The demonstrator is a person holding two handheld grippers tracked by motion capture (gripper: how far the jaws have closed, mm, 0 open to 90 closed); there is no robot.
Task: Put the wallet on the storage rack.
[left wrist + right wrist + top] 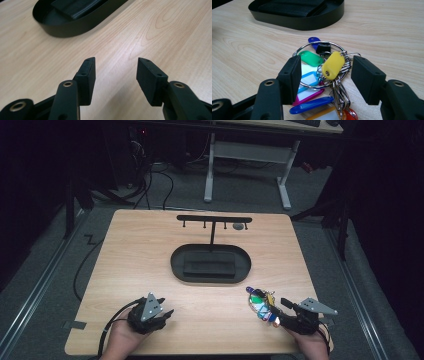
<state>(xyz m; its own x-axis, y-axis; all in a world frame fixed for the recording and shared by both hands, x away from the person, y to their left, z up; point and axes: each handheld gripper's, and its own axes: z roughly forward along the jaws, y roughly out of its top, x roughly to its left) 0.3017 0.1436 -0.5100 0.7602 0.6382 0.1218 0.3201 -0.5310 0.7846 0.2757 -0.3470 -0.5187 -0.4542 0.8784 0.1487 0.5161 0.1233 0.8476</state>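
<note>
A: Keys (325, 75) on the table (150, 250), near its front right edge, right in front of the right gripper (278, 311). 1 big steel ring, a smaller ring cluster, plastic tags in yellow, green, blue, purple and orange.

B: Fingers?

A: Right gripper's jaws stand wide, 1 on each side of the bunch, pads not pressing on it as far as I can tell. Left gripper (115, 75) is wide too, bare wood between its jaws, well apart from the keys.

B: Handling?

A: Light, I judge, but loose and floppy. Tags will swing and the steel looks slippery. Best hold: the big ring's rim, or the yellow tag (333, 65) standing up.

B: Heading?

A: Long axis runs from the gripper toward the black tray (210, 265), big ring at the far end, tags trailing nearest the gripper.
</note>
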